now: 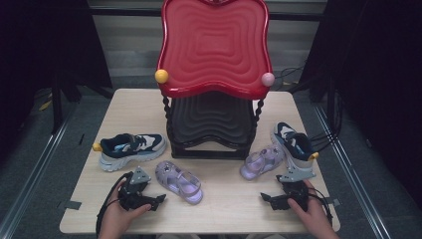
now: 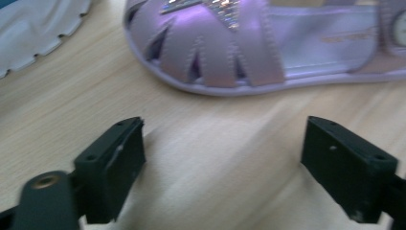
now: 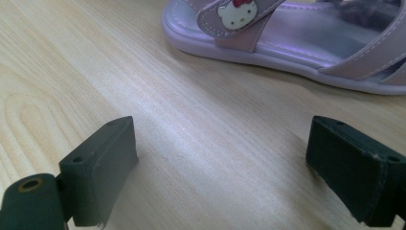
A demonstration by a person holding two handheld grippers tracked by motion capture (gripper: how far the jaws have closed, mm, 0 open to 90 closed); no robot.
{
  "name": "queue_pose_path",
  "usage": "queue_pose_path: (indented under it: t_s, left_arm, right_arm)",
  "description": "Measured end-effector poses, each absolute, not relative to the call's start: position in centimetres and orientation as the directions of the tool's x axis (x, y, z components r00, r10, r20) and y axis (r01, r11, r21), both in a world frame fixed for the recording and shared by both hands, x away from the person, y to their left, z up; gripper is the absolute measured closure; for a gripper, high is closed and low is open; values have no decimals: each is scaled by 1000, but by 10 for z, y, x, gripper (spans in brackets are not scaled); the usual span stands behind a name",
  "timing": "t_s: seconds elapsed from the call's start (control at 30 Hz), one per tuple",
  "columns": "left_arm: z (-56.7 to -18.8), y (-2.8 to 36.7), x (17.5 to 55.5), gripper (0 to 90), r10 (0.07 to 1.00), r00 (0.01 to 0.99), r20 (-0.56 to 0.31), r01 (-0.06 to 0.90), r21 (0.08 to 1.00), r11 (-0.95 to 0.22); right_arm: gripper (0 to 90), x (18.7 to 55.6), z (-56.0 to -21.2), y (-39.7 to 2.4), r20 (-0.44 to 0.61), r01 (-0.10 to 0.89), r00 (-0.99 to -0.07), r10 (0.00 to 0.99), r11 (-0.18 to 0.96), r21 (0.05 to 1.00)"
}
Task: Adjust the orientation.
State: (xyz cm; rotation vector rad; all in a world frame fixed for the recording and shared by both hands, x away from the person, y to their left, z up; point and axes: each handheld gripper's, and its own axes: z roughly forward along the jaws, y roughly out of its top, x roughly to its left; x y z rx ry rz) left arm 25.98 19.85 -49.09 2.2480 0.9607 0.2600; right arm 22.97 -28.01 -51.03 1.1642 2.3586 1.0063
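- High view: two lilac sandals lie on the surface in front of the red-and-black shoe rack (image 1: 214,74), each with a navy sneaker beside it. The left gripper (image 1: 158,199) sits just short of the left sandal (image 1: 179,181), and the right gripper (image 1: 266,199) is below the right sandal (image 1: 261,162), a little apart. The step in hand looks like reaching for a sandal with each gripper — best taken at the sole edge or a strap, keeping off the left sneaker (image 1: 130,149) and the right sneaker (image 1: 294,142).
- Left gripper view: the jaws stand apart with bare wood between them; the left sandal's (image 2: 225,52) strapped toe lies just ahead, untouched. I would come in low and square, so one jaw slips inside the straps and the other outside.
- Right gripper view: the jaws are wide apart and hold nothing; the right sandal (image 3: 287,43), with its cartoon-cat strap, lies ahead — near, not touching. The thin rim could slide away, so close slowly.
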Motion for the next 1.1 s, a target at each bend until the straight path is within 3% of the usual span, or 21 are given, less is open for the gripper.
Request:
queue_pose_path:
  t_s: [0.57,1.1]
  left_arm:
    - [-463,167,250,219,625,760,-179,570,645,-508]
    - [-461,143,253,292,593,787,-168,552,620,-557]
  right_arm:
    - [96,230,-510,-280,20,560,-615,789,418,715]
    - [96,230,-510,-280,20,560,-615,789,418,715]
